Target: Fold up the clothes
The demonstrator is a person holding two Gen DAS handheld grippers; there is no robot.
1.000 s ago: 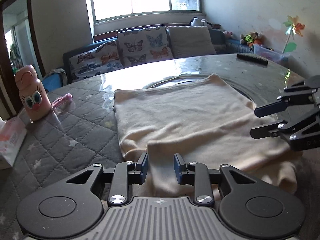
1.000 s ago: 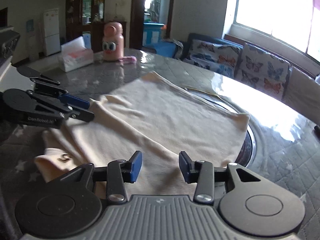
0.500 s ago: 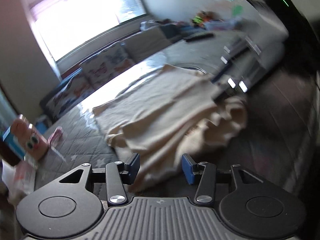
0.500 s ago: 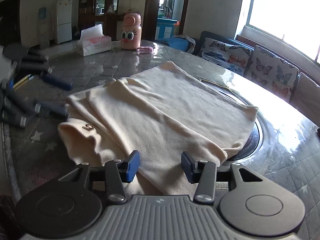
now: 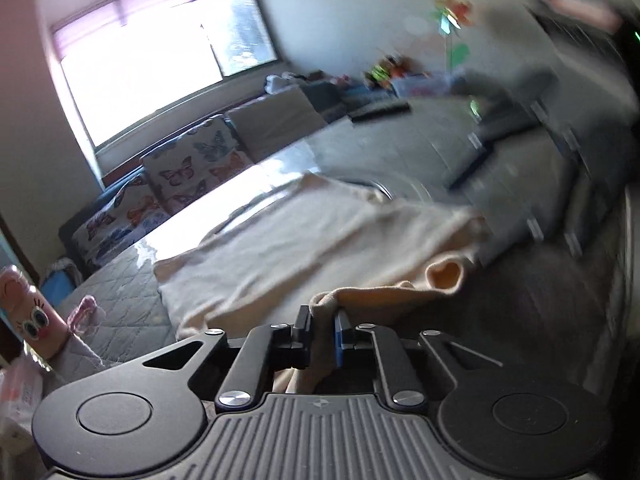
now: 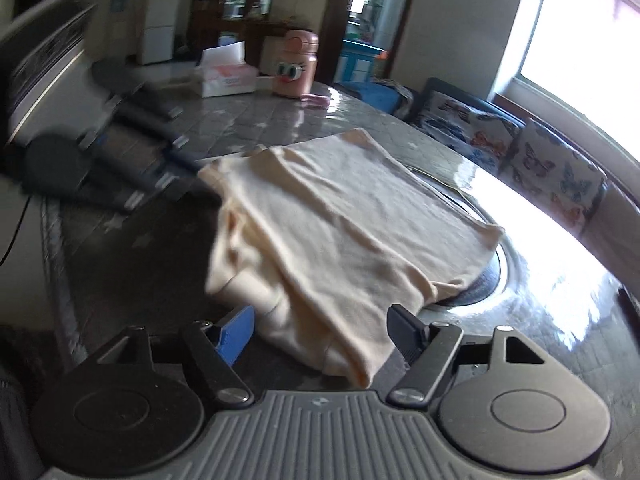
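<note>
Left tool pinches a fold of the cream cloth, which lies on the bench. Right tool gapes wide, its near edge between the fingers. Each tool looks like a dark blur in the other's view.

Garment flat on table; bottle and tissue box behind it.

A pink bottle stands beside a tissue box before a butterfly-patterned sofa.
</note>
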